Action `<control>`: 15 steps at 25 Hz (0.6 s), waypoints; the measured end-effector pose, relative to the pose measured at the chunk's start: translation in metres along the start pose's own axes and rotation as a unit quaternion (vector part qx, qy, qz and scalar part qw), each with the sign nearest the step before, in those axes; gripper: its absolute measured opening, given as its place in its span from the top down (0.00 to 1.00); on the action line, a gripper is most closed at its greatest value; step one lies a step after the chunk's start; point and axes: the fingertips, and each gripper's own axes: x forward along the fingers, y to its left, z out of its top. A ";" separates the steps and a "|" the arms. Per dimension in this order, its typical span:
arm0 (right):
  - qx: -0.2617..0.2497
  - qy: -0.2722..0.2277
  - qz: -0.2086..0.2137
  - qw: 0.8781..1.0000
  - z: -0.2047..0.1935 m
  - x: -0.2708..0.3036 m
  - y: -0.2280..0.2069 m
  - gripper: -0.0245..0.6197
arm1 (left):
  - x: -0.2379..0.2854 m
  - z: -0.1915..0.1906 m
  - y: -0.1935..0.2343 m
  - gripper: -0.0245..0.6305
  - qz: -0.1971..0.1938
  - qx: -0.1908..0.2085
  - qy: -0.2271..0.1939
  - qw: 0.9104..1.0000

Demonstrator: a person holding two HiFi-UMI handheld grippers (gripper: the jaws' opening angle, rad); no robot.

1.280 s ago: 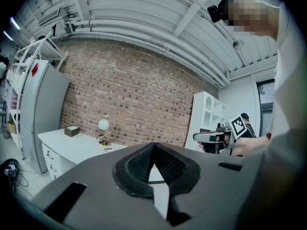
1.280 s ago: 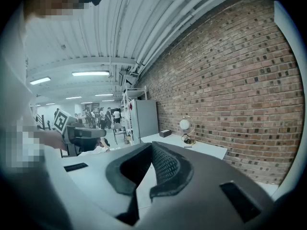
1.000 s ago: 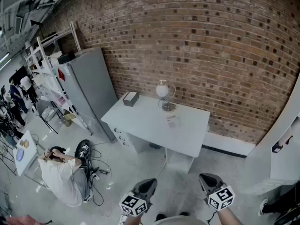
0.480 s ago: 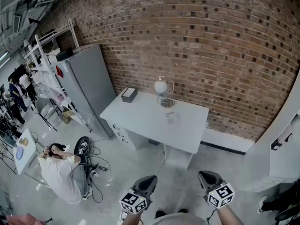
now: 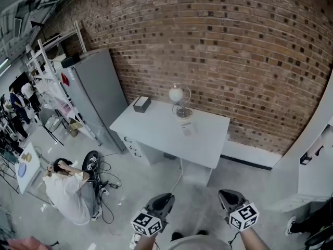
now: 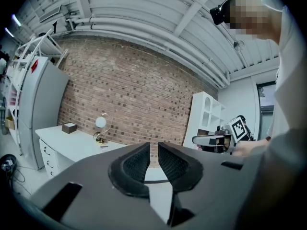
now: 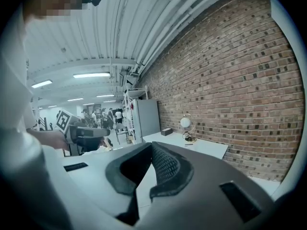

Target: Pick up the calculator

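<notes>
Well short of contact. Left gripper (image 5: 166, 198) is held low by the body, its jaws opening to a narrow gap, with nothing between them. Calculator (image 5: 186, 128), judged to be the small flat item, is seen on the white desk (image 5: 156, 134) just in front of the globe lamp (image 5: 177, 95), well apart from both tools. Right gripper (image 5: 226, 194) is held closed and empty. The desk should be approached first, and one pair of jaws spread wider than the calculator's short side before descent.
</notes>
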 end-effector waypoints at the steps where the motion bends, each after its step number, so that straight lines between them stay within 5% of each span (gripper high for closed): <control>1: 0.001 0.000 -0.001 1.000 -0.001 -0.002 -0.002 0.94 | 0.000 0.000 -0.001 0.86 0.000 -0.002 -0.001 1.000; 15: 0.015 0.003 0.006 1.000 -0.015 -0.025 -0.021 0.94 | 0.014 -0.016 -0.029 0.75 0.003 -0.009 0.010 1.000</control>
